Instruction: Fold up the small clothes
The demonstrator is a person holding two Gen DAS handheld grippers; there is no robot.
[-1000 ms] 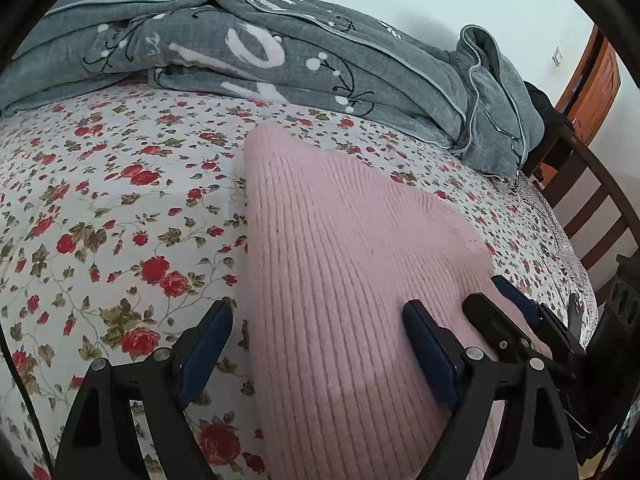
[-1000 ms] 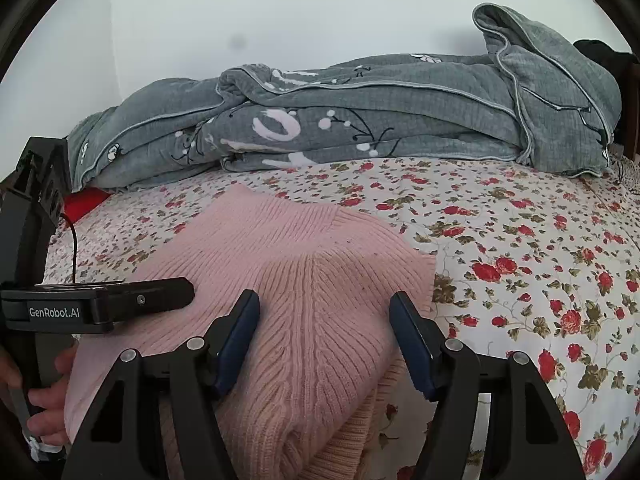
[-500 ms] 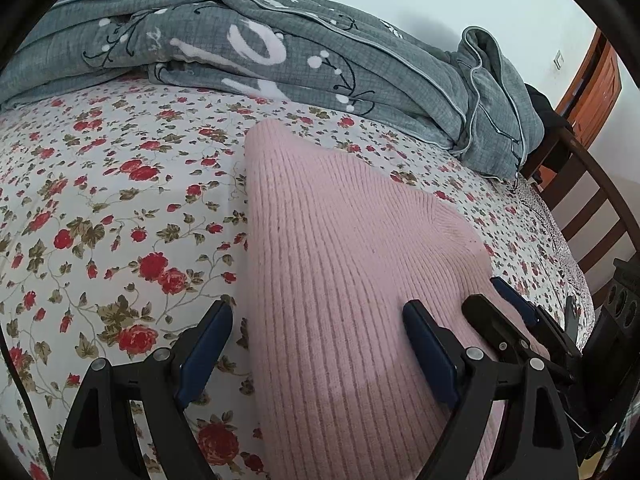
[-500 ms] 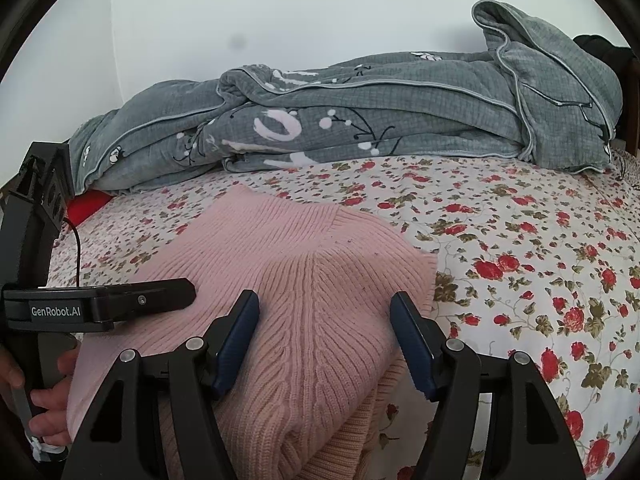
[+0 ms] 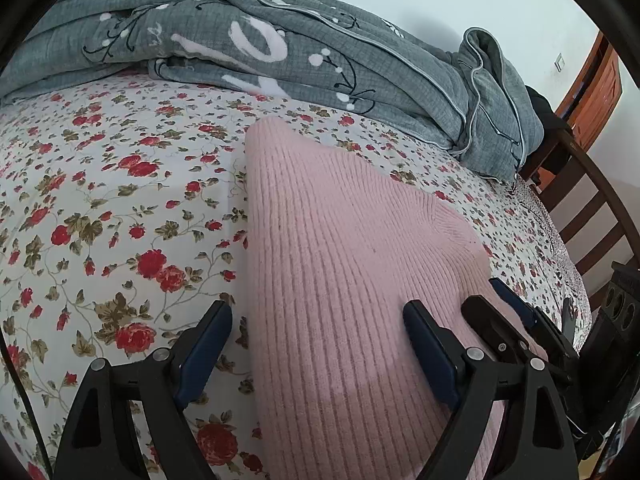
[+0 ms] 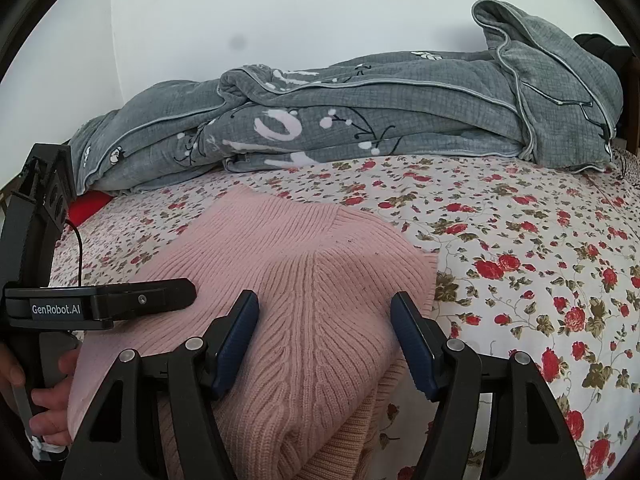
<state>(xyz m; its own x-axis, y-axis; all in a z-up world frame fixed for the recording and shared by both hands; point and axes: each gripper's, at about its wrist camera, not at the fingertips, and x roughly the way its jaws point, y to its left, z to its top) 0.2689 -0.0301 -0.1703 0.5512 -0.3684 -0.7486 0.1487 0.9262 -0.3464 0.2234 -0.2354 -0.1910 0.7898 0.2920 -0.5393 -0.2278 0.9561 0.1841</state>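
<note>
A pink ribbed knit sweater (image 5: pixel 340 264) lies folded on the flowered bed sheet, also in the right wrist view (image 6: pixel 304 280). My left gripper (image 5: pixel 320 344) is open, hovering over the sweater's left edge, one finger over the sheet, one over the knit. My right gripper (image 6: pixel 324 340) is open above the sweater's near right part, holding nothing. The right gripper shows at the lower right of the left wrist view (image 5: pixel 512 320); the left gripper shows at the left of the right wrist view (image 6: pixel 120 304).
A crumpled grey quilt (image 5: pixel 280 52) lies along the back of the bed against the wall, also in the right wrist view (image 6: pixel 380 116). A dark wooden bed rail (image 5: pixel 592 200) stands at the right. The flowered sheet (image 5: pixel 100 220) stretches left of the sweater.
The left wrist view has shifted slightly, the quilt now sitting a little higher in frame. The right gripper and the sweater have barely moved.
</note>
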